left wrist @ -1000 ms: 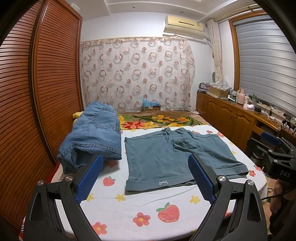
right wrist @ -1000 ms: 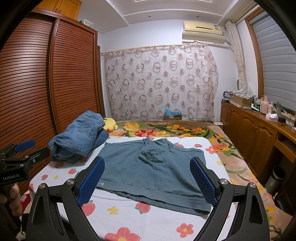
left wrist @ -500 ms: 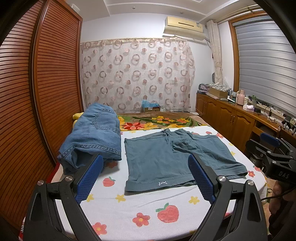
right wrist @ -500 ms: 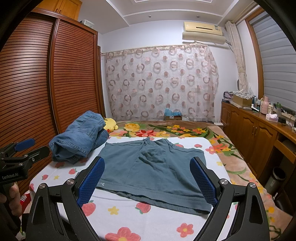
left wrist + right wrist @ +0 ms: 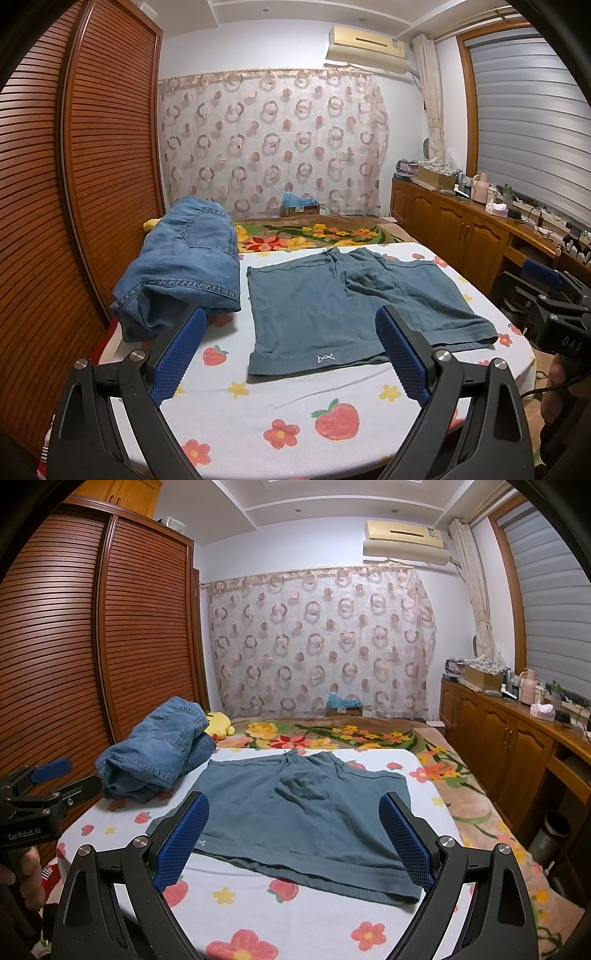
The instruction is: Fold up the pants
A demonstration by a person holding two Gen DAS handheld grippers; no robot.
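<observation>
A pair of teal-grey shorts [image 5: 340,306] lies flat and spread out on the flowered bed sheet [image 5: 295,417], leg hems toward me; it also shows in the right wrist view [image 5: 295,812]. My left gripper [image 5: 291,332] is open and empty, held above the bed's near edge short of the hems. My right gripper [image 5: 293,816] is open and empty, also short of the shorts. Each gripper shows at the edge of the other's view: the right gripper [image 5: 546,295], the left gripper [image 5: 40,786].
Folded blue jeans [image 5: 184,266] are heaped on the bed left of the shorts. A louvred wooden wardrobe [image 5: 74,184] runs along the left. Wooden cabinets [image 5: 472,232] with clutter stand along the right. A bin [image 5: 550,830] stands on the floor.
Both grippers have barely shifted; the shorts and jeans lie as before.
</observation>
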